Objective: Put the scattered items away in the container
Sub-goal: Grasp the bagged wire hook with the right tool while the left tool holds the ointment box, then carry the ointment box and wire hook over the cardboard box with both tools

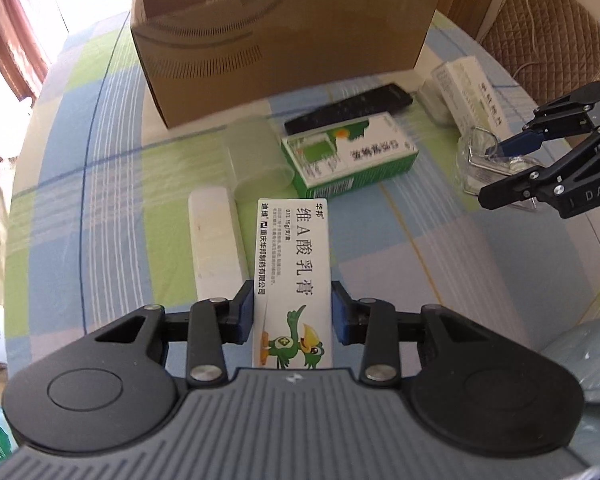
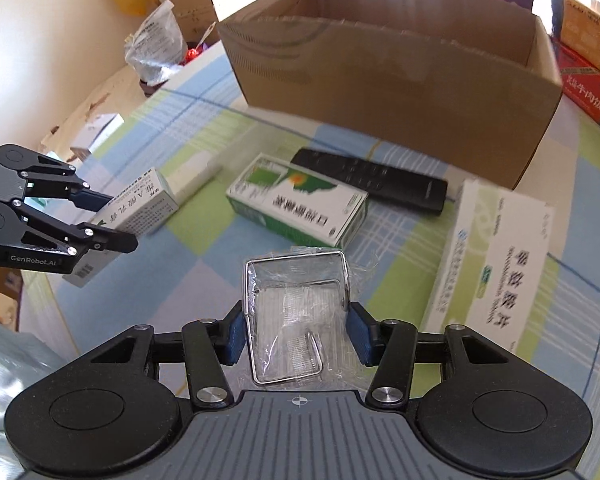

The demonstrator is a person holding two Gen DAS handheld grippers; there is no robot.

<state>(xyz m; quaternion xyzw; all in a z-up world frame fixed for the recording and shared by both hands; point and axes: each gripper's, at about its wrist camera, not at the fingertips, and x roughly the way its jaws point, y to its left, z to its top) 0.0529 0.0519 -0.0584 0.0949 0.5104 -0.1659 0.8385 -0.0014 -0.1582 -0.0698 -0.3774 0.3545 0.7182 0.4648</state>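
Observation:
My left gripper point(image 1: 292, 314) is shut on a long white ointment box point(image 1: 290, 248) with a green bird print, its pads pressed to both long sides. From the right wrist view that gripper point(image 2: 120, 220) and box point(image 2: 140, 206) sit at the left. My right gripper point(image 2: 298, 334) is shut on a clear plastic packet with a wire frame point(image 2: 296, 280); it also shows at the right in the left wrist view point(image 1: 488, 172). The open cardboard box point(image 1: 284, 40) point(image 2: 380, 80) stands at the back of the table.
On the checked cloth lie a green-and-white carton point(image 1: 348, 156) point(image 2: 300, 204), a black remote point(image 1: 352, 108) point(image 2: 372, 178), a white stick point(image 1: 216, 240), a clear cup on its side point(image 1: 256, 156) and a large white medicine box point(image 2: 492, 264). A chair point(image 1: 540, 40) stands beyond the table's far right.

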